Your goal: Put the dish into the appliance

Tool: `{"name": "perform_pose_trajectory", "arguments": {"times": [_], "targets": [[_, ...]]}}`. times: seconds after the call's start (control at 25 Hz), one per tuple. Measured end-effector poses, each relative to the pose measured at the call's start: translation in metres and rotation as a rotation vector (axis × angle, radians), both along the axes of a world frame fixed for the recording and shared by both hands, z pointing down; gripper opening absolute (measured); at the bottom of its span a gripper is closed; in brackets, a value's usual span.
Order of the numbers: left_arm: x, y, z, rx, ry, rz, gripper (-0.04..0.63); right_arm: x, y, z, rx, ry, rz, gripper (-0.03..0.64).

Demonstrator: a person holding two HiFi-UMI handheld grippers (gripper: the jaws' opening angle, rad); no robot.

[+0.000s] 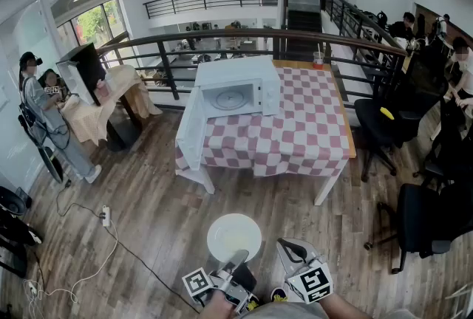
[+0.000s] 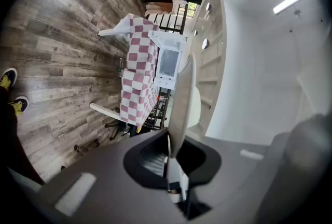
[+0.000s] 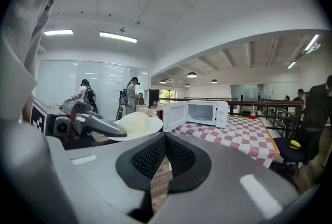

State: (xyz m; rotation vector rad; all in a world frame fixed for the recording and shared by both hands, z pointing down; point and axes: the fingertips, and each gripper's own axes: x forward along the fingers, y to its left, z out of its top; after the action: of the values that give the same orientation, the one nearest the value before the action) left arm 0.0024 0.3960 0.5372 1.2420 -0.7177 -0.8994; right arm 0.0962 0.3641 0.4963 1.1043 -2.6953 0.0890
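Observation:
A white dish [image 1: 233, 235] hangs over the wooden floor in front of me, with my left gripper [image 1: 235, 261] shut on its near rim. In the left gripper view the dish [image 2: 184, 94] shows edge-on, pinched between the pads of that gripper [image 2: 170, 153]. The white microwave [image 1: 235, 88] stands on the checkered table [image 1: 310, 136] ahead, its door [image 1: 189, 128] swung open to the left and its cavity empty. My right gripper [image 1: 290, 249] is beside the dish on its right, shut on nothing. In the right gripper view its jaws [image 3: 165, 141] meet, with the dish [image 3: 137, 124] and microwave [image 3: 205, 113] beyond.
A cup with a straw [image 1: 318, 57] stands at the table's far edge. Black office chairs [image 1: 384, 129] sit right of the table. Two people [image 1: 44, 114] stand at the left. A power strip and cable [image 1: 106, 216] lie on the floor at the left. A railing [image 1: 244, 37] runs behind the table.

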Motion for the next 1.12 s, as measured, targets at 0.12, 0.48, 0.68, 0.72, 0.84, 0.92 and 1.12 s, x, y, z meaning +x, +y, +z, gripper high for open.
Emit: {"name": "perform_pose_trajectory", "arguments": {"times": [0.12, 0.48, 0.68, 0.72, 0.84, 0.92, 1.12], "targets": [[-0.004, -0.006, -0.003, 0.009, 0.002, 0.003, 0.021, -0.004, -0.005, -0.003, 0.008, 0.004, 0.003, -0.002], [-0.015, -0.004, 0.000, 0.000, -0.002, 0.007, 0.023, -0.014, -0.004, -0.004, 0.007, 0.006, 0.009, -0.002], [-0.025, -0.001, 0.003, -0.001, -0.005, 0.005, 0.023, -0.017, -0.006, -0.003, -0.025, -0.038, 0.040, -0.002], [-0.027, -0.001, 0.003, -0.001, -0.002, 0.004, 0.021, -0.018, -0.006, -0.003, -0.033, -0.041, 0.042, -0.002], [-0.033, 0.001, 0.002, 0.002, 0.003, 0.002, 0.022, -0.025, -0.003, -0.003, -0.037, -0.038, 0.036, -0.002], [-0.038, 0.004, 0.003, 0.003, -0.001, 0.003, 0.021, -0.032, 0.001, -0.003, -0.035, -0.034, 0.027, -0.002], [-0.052, 0.012, 0.004, 0.003, -0.007, 0.013, 0.021, -0.051, 0.011, -0.003, -0.024, -0.025, 0.006, -0.002]]}}
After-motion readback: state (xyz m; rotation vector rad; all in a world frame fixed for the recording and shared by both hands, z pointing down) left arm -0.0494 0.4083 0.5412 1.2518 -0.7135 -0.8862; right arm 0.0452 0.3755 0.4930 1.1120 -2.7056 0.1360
